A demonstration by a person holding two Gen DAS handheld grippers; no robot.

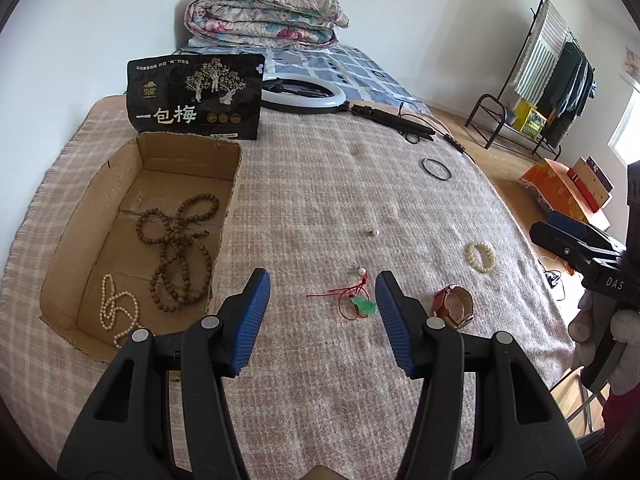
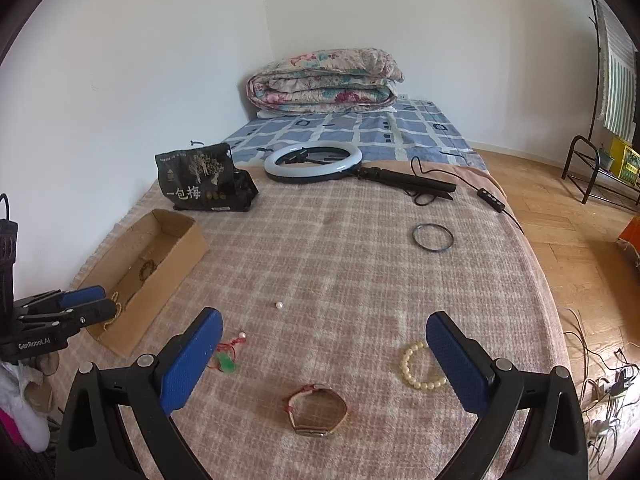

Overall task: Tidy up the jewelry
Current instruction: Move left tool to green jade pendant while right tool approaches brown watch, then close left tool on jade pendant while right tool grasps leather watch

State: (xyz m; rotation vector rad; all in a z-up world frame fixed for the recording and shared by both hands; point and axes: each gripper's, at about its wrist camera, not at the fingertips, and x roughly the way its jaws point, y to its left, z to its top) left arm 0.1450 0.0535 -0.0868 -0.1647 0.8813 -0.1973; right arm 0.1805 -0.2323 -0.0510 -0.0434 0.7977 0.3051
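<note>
Partly done. Cardboard box (image 1: 132, 232), ahead-left of the left gripper (image 1: 322, 300), already holds the brown bead strand (image 1: 180, 248) and a pearl strand (image 1: 118, 308). Left on the blanket (image 1: 320, 184): green pendant (image 1: 362, 305) on red cord just ahead between the left fingers, watch (image 2: 316, 410) ahead between the right gripper (image 2: 324, 344) fingers, cream bracelet (image 2: 420, 366) beside its right finger, loose pearl (image 2: 279, 304) and black bangle (image 2: 433, 237) farther ahead. Both grippers spread wide, holding nothing. Pendant likely next.
</note>
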